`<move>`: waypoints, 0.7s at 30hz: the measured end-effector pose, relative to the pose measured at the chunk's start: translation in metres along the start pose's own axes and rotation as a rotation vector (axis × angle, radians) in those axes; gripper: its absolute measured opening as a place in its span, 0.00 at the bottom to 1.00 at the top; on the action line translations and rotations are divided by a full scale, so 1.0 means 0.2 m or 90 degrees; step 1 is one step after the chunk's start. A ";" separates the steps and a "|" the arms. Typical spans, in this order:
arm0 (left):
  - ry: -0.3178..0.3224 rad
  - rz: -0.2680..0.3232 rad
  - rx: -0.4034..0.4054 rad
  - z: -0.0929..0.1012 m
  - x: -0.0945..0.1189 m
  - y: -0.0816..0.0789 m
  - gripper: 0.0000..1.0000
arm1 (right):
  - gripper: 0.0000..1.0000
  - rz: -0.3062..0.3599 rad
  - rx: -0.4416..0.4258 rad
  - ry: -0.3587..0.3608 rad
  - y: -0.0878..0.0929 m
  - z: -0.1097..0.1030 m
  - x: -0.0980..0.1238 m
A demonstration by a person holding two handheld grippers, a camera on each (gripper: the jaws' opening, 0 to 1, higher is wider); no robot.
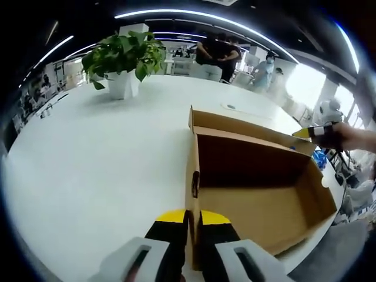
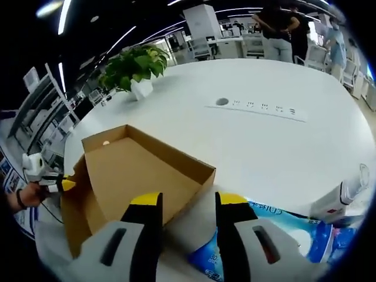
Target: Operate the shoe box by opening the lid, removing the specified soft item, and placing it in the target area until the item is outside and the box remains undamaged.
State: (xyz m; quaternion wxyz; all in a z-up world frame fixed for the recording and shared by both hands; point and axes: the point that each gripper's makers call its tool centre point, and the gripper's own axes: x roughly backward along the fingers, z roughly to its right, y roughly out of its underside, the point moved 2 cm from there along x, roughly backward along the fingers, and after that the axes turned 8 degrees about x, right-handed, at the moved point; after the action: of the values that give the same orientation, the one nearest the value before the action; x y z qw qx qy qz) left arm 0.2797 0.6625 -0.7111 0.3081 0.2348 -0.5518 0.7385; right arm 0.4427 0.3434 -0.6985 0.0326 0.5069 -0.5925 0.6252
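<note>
Shoe box (image 1: 258, 194): we see brown cardboard, open and empty inside, on the white table (image 1: 106, 158); in the right gripper view it sits at lower left (image 2: 141, 170).
Box lid: we cannot tell it apart from the box walls.
Left gripper (image 1: 192, 226): we read its yellow-tipped jaws as pinched on the box's near wall edge, one jaw each side; it also shows at the left edge of the right gripper view (image 2: 66, 185), held by a hand.
Right gripper (image 2: 187, 212): we see its jaws spread apart with nothing between them, hanging over the box's corner and a package; in the left gripper view it shows at the far right (image 1: 311, 133).
Soft package (image 2: 282, 235): we see blue and white plastic wrap lying on the table just beside the box, under the right jaw; writing on it too blurred to read.
Potted plant (image 1: 124, 59): white pot, well apart from the box.
Table inset (image 2: 258, 107): row of small marks, unreadable.
White bottle (image 2: 343, 197): lying near the package, label unreadable.
People (image 1: 216, 56): standing beyond the table.
</note>
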 end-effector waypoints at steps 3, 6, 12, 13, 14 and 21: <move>0.000 0.000 0.002 0.00 0.01 0.01 0.06 | 0.32 -0.003 -0.009 0.002 0.00 0.00 -0.03; -0.002 -0.001 -0.001 0.00 0.01 0.01 0.06 | 0.32 -0.010 -0.019 0.000 0.00 -0.01 -0.07; -0.004 -0.004 -0.003 -0.01 0.00 0.01 0.06 | 0.27 -0.041 -0.052 0.012 0.04 0.00 -0.13; -0.003 -0.005 -0.003 -0.01 0.00 0.01 0.06 | 0.26 -0.044 -0.055 0.018 0.04 0.00 -0.12; -0.003 -0.005 -0.002 -0.01 0.00 0.01 0.06 | 0.25 -0.048 -0.062 0.026 0.05 0.00 -0.12; -0.009 -0.006 -0.011 -0.01 0.00 0.01 0.05 | 0.12 -0.072 -0.089 0.066 0.06 -0.03 -0.09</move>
State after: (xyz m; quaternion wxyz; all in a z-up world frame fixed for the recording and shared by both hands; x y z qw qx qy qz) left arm 0.2793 0.6642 -0.7130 0.3097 0.2399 -0.5589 0.7308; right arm 0.4406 0.3545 -0.7184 0.1338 0.5030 -0.6027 0.6049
